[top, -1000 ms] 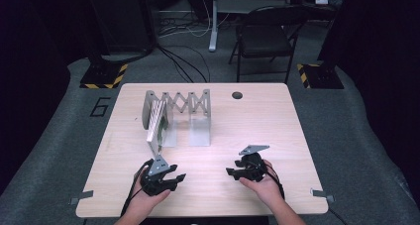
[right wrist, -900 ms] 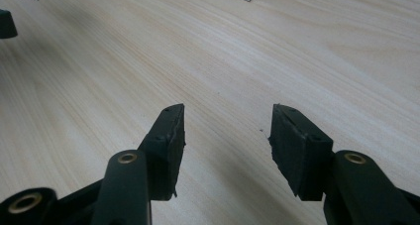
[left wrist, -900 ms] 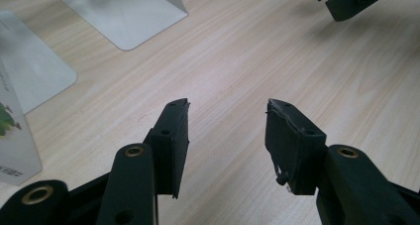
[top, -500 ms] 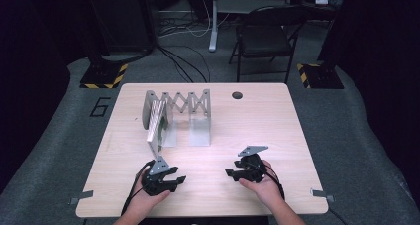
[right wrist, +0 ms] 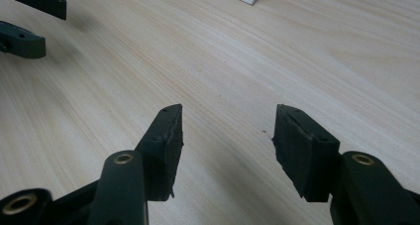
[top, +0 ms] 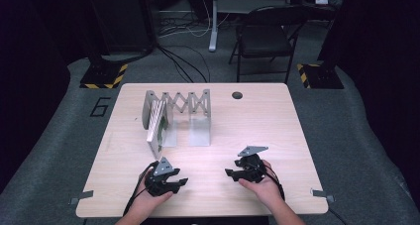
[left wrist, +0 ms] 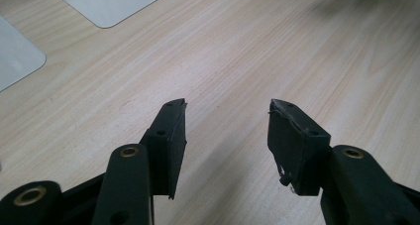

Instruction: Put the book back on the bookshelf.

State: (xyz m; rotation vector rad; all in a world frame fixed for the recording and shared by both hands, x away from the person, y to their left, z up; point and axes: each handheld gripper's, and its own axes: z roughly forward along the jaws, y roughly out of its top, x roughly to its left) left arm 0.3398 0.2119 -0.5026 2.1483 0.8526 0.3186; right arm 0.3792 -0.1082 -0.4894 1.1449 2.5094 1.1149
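A pale wooden table (top: 257, 131) sits mid-frame on grey carpet, with dark curtains at both edges. A black folding chair (top: 265, 36) stands at the upper centre, cables trail over the floor beside it, and a yellow-and-black striped base (top: 103, 76) lies at the upper left. A small round hole (top: 237, 95) marks the table's far edge.

Both forearms come in from the bottom edge. The left gripper (top: 179, 183) rests low on the table at lower left of centre, its tips aimed right. The right gripper (top: 232, 173) sits at lower right of centre, tips aimed left, so the two face each other with bare wood between. The right one's jaws have just been opening; both pairs stand spread with nothing between them, only wood grain under the left gripper (left wrist: 228, 123) and the right gripper (right wrist: 228, 123).

The metal accordion rack (top: 185, 103) stands in the upper-left part of the table, well apart from both grippers. Its scissor lattice runs left to right across the frame, and its plates extend toward the near edge. A flat panel (top: 154, 128) leans at its left end.
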